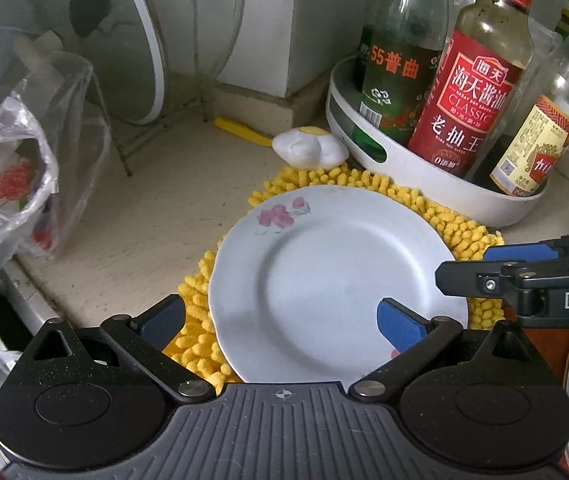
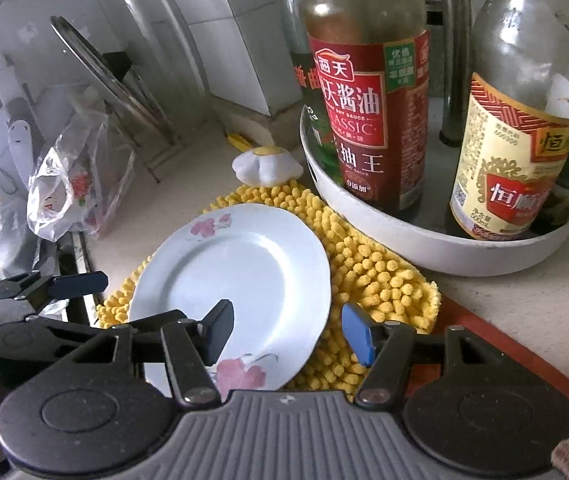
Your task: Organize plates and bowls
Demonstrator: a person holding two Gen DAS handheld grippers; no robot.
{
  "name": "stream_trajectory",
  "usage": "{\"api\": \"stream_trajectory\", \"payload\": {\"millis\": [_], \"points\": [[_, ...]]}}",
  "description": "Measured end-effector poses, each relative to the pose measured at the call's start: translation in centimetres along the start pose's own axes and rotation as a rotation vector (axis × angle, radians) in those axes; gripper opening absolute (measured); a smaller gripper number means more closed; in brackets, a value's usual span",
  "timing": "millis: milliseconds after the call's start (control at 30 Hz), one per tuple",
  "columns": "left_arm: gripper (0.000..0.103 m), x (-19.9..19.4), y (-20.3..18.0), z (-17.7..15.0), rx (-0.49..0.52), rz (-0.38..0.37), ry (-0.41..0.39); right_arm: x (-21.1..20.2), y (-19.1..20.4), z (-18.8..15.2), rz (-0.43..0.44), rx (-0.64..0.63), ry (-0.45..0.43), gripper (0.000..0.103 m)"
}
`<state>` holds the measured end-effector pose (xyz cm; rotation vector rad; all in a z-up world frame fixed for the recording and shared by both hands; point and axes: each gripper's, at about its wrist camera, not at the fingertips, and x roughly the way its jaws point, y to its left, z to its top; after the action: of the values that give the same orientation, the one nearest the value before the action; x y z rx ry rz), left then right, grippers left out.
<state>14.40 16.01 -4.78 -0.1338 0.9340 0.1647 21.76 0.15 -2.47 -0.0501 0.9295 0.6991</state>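
One plate (image 1: 324, 276), flat, face up

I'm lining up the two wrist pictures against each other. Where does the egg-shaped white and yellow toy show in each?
Left wrist: egg toy above centre, beyond the yellow mat's far edge.
Right wrist: egg toy left of centre, beside the white bottle tray.
Shared landmark: the flowered plate on the mat.

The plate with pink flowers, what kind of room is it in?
Most likely a home kitchen counter. The plate lies on a yellow mat, sauce bottles stand in a white tray, and a glass pot lid leans against the tiled wall.
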Motion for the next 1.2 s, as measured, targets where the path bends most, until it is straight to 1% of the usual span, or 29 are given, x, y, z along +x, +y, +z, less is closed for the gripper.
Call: {"api": "stream_trajectory", "payload": {"millis": [200,467,600,733,900,1033,1200], "points": [[0.103,1.3,0.6,-0.1,0.008,-0.016,0.030,1.4,0.1,-0.1,-0.001,0.028,0.018,0.056],[0.102,2.3,0.9,0.0,0.015,-0.054,0.040,2.7,0.7,0.2,-0.016,0.020,0.036,0.057],[0.101,3.0,0.5,-0.1,0.042,-0.061,0.056,3.1,0.6,0.3,-0.015,0.034,0.048,0.057],[0.101,3.2,0.3,-0.3,0.059,-0.076,0.041,4.1,0.1,0.0,0.014,0.082,0.093,0.056],[0.103,3.8,0.7,0.2,0.054,-0.102,0.045,4.1,0.4,0.1,0.012,0.080,0.088,0.055],[0.103,4.0,0.8,0.2,0.052,-0.113,0.022,4.3,0.3,0.4,0.013,0.087,0.087,0.053],[0.103,4.0,0.6,0.4,0.041,-0.102,0.036,4.5,0.1,0.3,0.018,0.101,0.077,0.053]]}}
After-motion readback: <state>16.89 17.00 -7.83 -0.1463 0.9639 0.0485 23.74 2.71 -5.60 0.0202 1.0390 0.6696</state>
